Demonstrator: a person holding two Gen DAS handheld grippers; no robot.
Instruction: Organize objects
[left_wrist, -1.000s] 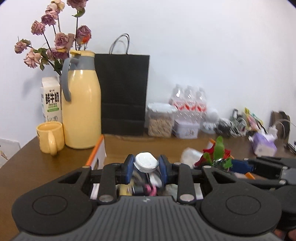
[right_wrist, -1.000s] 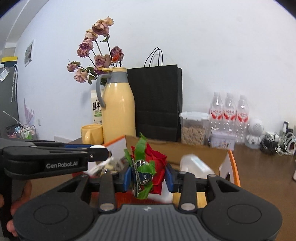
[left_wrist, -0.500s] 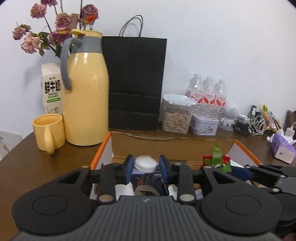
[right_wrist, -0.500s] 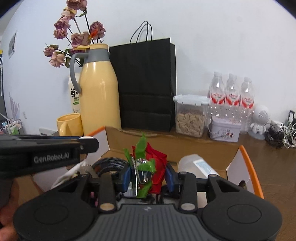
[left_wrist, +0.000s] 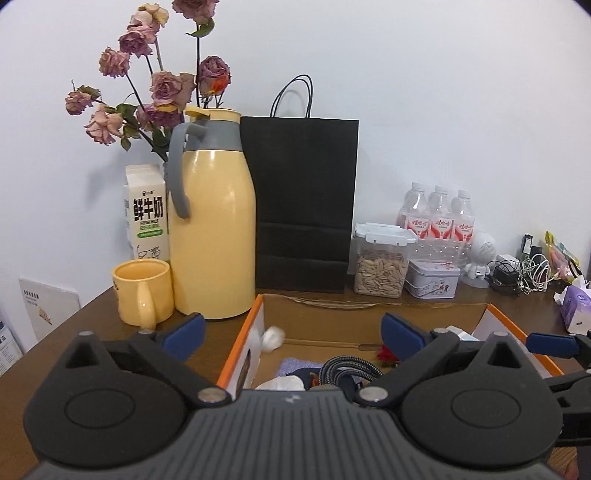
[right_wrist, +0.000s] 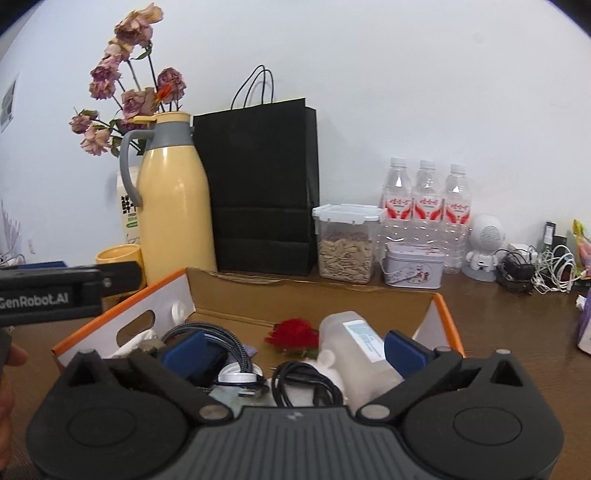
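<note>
- Left tongs (left_wrist: 291, 334): jaws have just been opening and now stand wide, with nothing between the blue pads; they hang over the near left part of the cardboard box (left_wrist: 369, 314)
- Right tongs (right_wrist: 295, 350): jaws likewise just opened and stand wide and empty; below and beyond them the red rose (right_wrist: 293, 334) lies loose in the box, beside a pale plastic bottle (right_wrist: 354, 343)
- A small white round thing (left_wrist: 272, 336) sits in the box's far left corner, perhaps the white cap, though it is too blurred to be sure; cables (right_wrist: 303, 380) and a blue pouch (right_wrist: 195, 354) crowd the near part of the box
- The box stands on a dark brown wooden surface (right_wrist: 498, 314); just left of it are a yellow jug (left_wrist: 212, 236) and a yellow mug (left_wrist: 143, 291), with a milk carton (left_wrist: 146, 210) and dried roses (left_wrist: 155, 85) behind
- Against the white wall: a black paper bag (left_wrist: 304, 199); a clear tub of seeds (left_wrist: 382, 264); a small tin (left_wrist: 432, 278); three water bottles (right_wrist: 426, 206); a tangle of chargers (right_wrist: 532, 266) to the right
</note>
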